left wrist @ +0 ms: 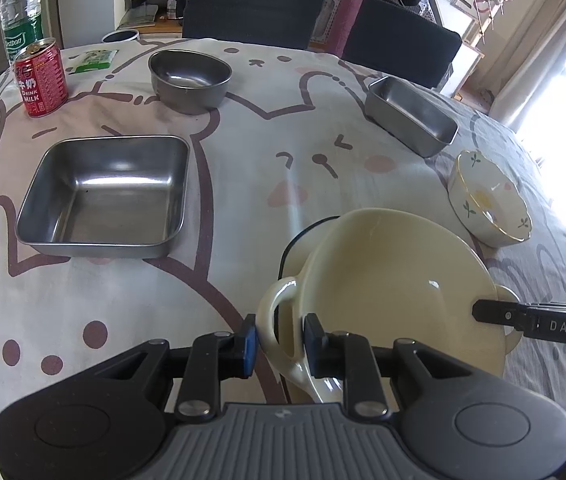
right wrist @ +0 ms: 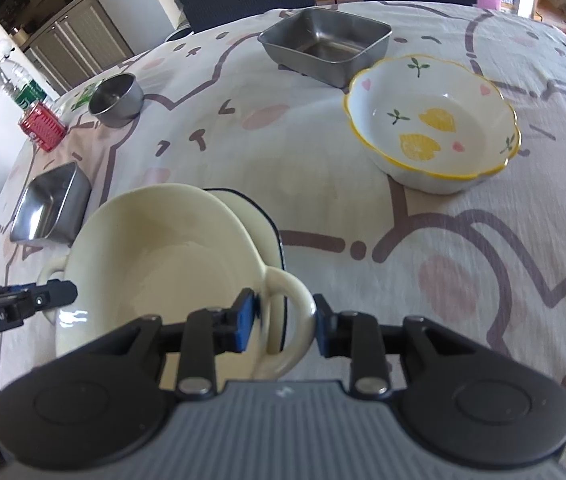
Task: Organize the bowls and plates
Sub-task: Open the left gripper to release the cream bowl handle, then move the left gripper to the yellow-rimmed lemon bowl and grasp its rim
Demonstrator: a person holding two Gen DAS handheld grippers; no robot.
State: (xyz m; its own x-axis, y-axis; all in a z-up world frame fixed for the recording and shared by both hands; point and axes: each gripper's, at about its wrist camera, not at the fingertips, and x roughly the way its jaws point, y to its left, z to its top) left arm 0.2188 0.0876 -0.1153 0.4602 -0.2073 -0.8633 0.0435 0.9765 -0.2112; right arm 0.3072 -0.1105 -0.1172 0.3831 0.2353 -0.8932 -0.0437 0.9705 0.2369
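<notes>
on the table: three steel dishes [left wrist: 103, 196], two bowls [left wrist: 395, 276] (one flowered).

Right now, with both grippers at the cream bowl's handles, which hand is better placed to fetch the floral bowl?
Probably right. The floral bowl lies just ahead of the right gripper across the tablecloth; from the left gripper it sits beyond the cream bowl.

A cream two-handled bowl [left wrist: 395, 280] sat tilted over a dark-rimmed cream dish [right wrist: 259, 216]. Just beside it stood a white scalloped bowl [right wrist: 431, 128] with a yellow rim and lemon prints, upright. Farther off, upright and apart, stood a square steel tray [left wrist: 103, 196], a round steel bowl [left wrist: 189, 80] and a rectangular steel tray [left wrist: 411, 116].
</notes>
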